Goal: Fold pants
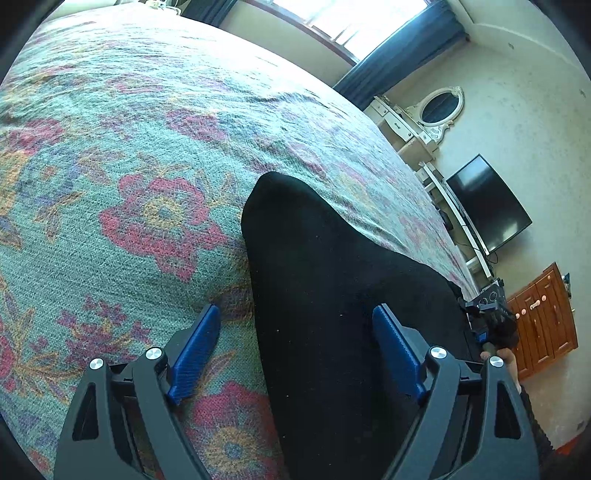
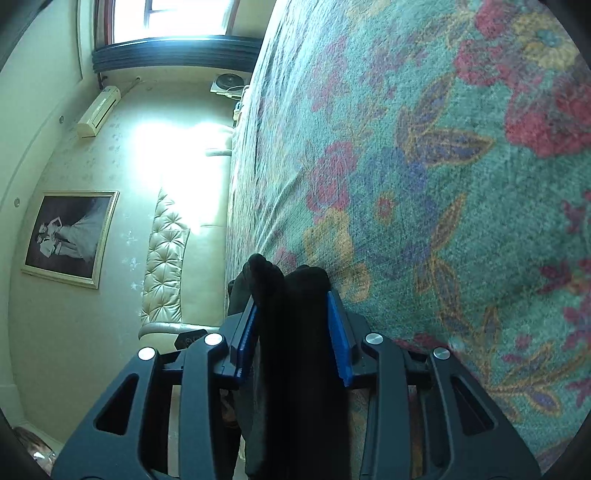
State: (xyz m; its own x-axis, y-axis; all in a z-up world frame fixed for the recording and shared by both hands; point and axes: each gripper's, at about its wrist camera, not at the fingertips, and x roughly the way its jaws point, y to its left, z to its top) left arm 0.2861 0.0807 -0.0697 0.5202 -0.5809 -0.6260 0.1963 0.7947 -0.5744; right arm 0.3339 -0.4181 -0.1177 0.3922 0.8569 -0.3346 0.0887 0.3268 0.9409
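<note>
The black pants [image 1: 332, 295] lie on the floral bedspread [image 1: 147, 147], a rounded corner pointing away from me in the left wrist view. My left gripper [image 1: 295, 332] is open just above the pants, its blue pads [image 1: 197, 347] wide apart; the left pad is over the bedspread, the right pad over the black cloth. In the right wrist view my right gripper [image 2: 291, 325] is shut on a bunched thick fold of the pants [image 2: 288, 295], which sticks out past the blue pads [image 2: 338, 332]. The right gripper also shows at the far right of the left wrist view [image 1: 491, 317].
The bedspread [image 2: 443, 184] fills most of both views. Off the bed edge are a dark TV [image 1: 487, 203], a white dresser with an oval mirror [image 1: 439, 107] and a wooden cabinet [image 1: 543, 321]. A tufted headboard [image 2: 162, 266], framed photo [image 2: 70, 236] and window [image 2: 177, 18] lie beyond.
</note>
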